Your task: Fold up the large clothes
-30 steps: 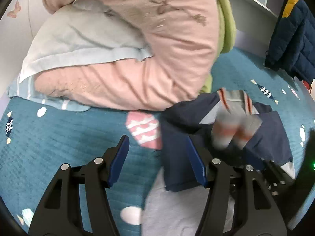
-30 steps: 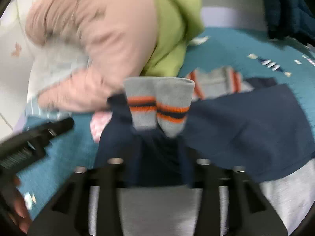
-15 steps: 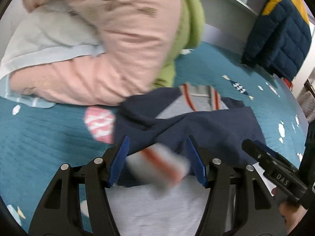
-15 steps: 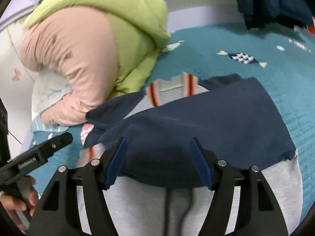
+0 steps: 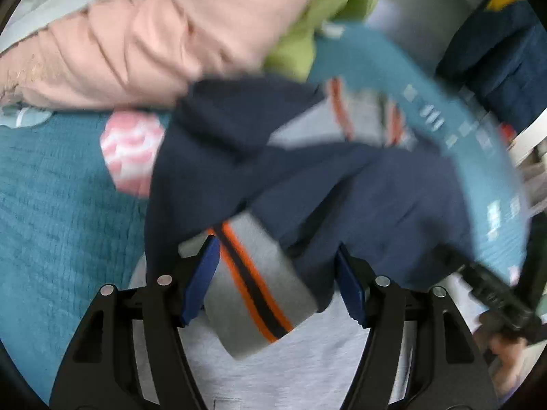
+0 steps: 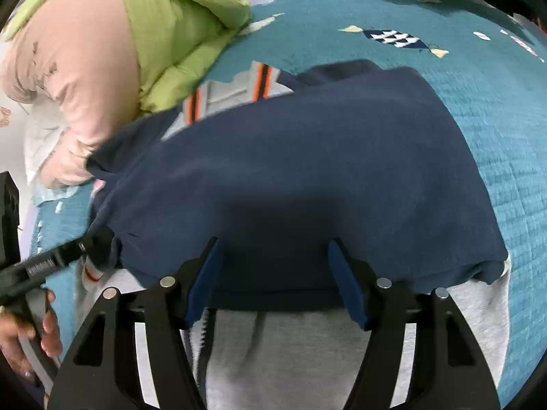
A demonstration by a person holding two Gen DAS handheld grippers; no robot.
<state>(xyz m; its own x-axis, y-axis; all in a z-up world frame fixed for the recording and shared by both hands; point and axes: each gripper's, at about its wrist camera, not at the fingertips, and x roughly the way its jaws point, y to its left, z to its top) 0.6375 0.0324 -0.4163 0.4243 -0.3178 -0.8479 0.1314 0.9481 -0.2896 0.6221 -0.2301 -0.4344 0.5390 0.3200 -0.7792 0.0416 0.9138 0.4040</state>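
On the teal bedspread (image 6: 495, 109), navy jacket (image 6: 307, 171) beneath both spread claws, striped cuff (image 5: 253, 280) between left gripper (image 5: 277, 283) fingers, right gripper (image 6: 277, 280)

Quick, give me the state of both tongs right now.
Left tongs: open, the striped cuff lying between the fingers, not pinched.
Right tongs: open, holding nothing, over the navy sleeve.

Black gripper (image 6: 275, 280) frames, blue-padded jaws, silver screws.
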